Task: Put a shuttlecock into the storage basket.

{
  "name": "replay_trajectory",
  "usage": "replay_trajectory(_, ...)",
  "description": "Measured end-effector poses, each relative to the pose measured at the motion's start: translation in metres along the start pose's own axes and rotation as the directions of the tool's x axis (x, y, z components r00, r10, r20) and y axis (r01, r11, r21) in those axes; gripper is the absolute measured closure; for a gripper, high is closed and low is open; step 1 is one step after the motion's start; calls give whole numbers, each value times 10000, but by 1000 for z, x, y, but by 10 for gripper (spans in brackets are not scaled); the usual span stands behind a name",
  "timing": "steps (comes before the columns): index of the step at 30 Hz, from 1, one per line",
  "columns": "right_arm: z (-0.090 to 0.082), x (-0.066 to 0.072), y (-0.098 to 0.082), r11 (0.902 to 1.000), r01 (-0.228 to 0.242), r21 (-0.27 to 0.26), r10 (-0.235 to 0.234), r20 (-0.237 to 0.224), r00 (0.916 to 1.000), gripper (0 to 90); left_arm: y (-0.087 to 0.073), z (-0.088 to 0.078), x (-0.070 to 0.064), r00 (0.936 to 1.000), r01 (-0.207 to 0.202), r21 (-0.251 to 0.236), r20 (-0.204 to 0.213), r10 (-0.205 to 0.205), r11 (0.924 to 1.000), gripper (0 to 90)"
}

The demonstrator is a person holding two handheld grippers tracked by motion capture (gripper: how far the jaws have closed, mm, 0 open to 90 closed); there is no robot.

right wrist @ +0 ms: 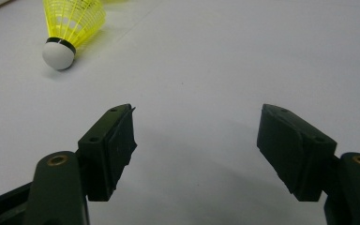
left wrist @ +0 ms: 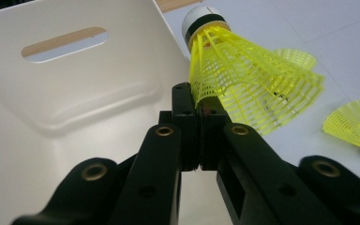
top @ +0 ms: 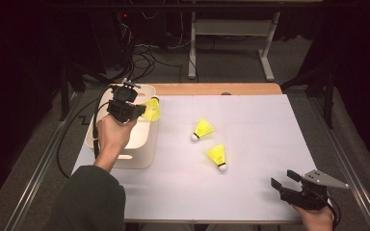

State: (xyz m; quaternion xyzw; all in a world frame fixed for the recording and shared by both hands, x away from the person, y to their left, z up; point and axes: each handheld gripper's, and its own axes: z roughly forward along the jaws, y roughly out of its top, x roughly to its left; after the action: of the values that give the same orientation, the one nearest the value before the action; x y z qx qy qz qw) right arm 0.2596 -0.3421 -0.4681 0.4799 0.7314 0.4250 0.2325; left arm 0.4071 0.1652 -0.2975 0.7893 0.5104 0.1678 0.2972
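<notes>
High view: left gripper holds a yellow shuttlecock over the white bin's right rim. Left gripper view: jaws pinch the skirt edge; carry further inside before releasing. Right gripper view: right gripper spread wide, idle above the table.

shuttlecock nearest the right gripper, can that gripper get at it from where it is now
Probably yes: the right gripper is open, and only bare white table lies between it and that shuttlecock, which lies on its side.
</notes>
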Motion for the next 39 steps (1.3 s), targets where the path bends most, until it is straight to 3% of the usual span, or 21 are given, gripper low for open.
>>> replay_trajectory(39,0,0,0,10000,12,23,-12,-18,10000,284,-10,13,28,9976,665,228,-185,-661,9975,886)
